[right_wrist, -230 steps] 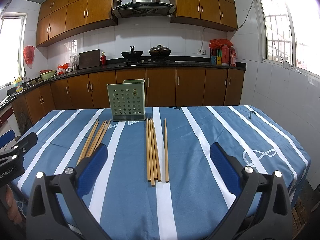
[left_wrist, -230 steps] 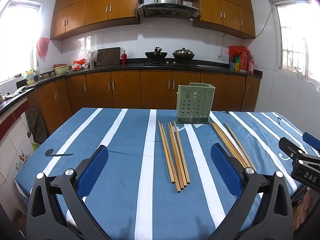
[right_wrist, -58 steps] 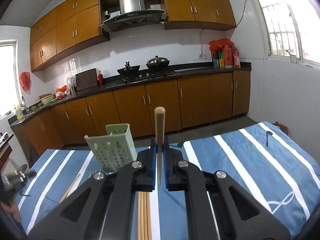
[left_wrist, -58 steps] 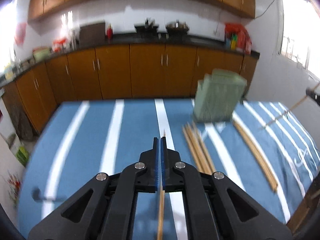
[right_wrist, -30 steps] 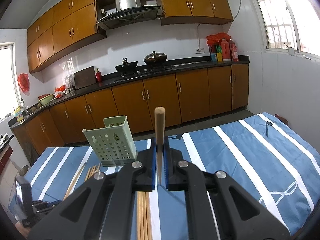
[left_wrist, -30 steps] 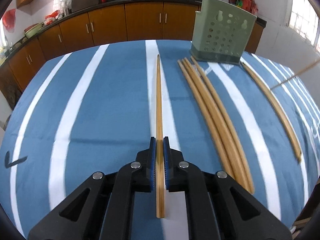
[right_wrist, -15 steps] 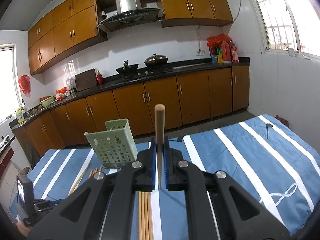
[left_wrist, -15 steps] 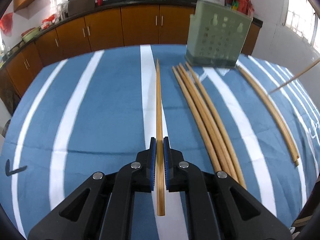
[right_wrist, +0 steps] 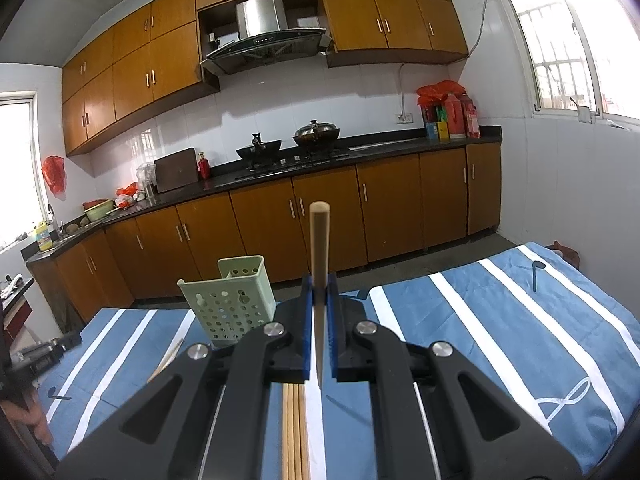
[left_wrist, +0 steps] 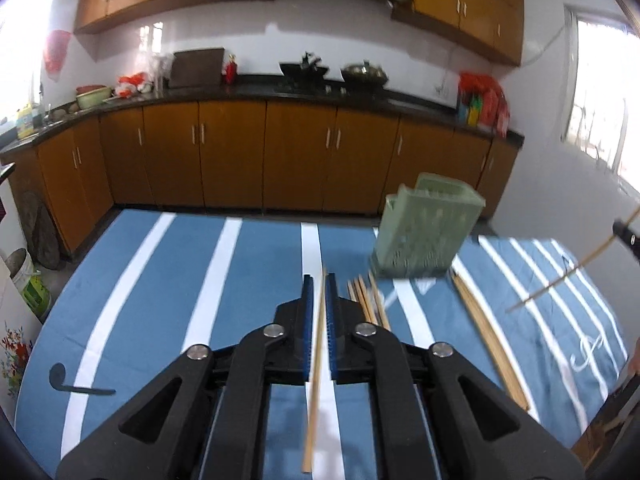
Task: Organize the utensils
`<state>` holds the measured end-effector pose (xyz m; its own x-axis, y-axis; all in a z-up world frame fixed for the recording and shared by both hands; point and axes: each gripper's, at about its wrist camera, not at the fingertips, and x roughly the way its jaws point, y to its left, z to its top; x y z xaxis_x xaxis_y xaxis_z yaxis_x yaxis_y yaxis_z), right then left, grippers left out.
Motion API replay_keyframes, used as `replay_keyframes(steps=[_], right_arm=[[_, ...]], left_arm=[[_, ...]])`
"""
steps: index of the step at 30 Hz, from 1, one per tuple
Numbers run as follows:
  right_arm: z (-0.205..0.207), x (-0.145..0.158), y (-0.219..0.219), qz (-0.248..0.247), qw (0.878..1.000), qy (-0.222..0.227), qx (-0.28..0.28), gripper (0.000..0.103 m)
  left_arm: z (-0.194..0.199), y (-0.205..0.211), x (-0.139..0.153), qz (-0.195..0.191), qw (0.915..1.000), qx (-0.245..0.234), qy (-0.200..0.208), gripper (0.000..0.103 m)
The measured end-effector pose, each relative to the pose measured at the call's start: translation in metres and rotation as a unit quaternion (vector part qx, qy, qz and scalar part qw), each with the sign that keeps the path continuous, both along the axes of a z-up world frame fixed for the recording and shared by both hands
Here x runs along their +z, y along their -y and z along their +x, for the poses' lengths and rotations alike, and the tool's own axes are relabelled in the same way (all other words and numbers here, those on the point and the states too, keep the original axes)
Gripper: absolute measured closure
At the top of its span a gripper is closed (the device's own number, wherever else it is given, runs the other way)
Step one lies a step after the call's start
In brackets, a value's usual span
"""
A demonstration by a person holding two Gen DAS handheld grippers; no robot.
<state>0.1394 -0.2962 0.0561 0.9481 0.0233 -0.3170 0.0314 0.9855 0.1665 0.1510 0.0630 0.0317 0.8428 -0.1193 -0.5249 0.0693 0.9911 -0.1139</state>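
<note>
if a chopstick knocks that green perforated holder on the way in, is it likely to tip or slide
Probably somewhat tippy: the green holder is tall, narrow, thin-walled and looks empty, so likely light. It stands on a tablecloth, which may grip its base, favouring tipping over sliding. The chopstick in the right gripper looks stiff, so a knock would carry through.

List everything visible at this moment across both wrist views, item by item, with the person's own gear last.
Utensil holder: one, pale green, perforated, at the table's far side.
Loose chopsticks: two bundles, wooden; the other bundle lies nearer the holder's front.
Tablecloth: one, blue with white stripes, covering the table.
Woks: two, dark, on the stove.
Range hood: one, steel, above the stove.
Cabinets: brown wood, under and above the counter.
Left claw: black with blue pads, shut on a chopstick.
Right claw: same build, shut on a second chopstick, pointing up.
</note>
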Motion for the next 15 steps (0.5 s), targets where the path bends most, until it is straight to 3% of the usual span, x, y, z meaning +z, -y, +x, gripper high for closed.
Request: replay_keyframes(steps=[5,9,13,15], right_arm=[[0.001,0.002,-0.001,-0.002,1.000,0.002,0.006,0.095],[0.002,-0.003,0.000,0.005,1.000,-0.004,0.008,0.095],[0.004,-0.009,0.001,0.007,1.000,-0.013,0.011,0.095],[0.004,-0.010,0.000,0.007,1.000,-0.016,0.011,0.095]], left_arm=[[0.008,-0.003,0.003,0.001,0.9999,-0.010,-0.007,0.101],[0.001,0.006,-0.024,0.031,0.9979,-0.040,-0.040,0.098],[-0.006,0.018,-0.069,0.039,0.9931,-0.059,-0.093,0.071],[-0.008,0.023,-0.084,0.047,0.9911,-0.060,-0.110,0.069]])
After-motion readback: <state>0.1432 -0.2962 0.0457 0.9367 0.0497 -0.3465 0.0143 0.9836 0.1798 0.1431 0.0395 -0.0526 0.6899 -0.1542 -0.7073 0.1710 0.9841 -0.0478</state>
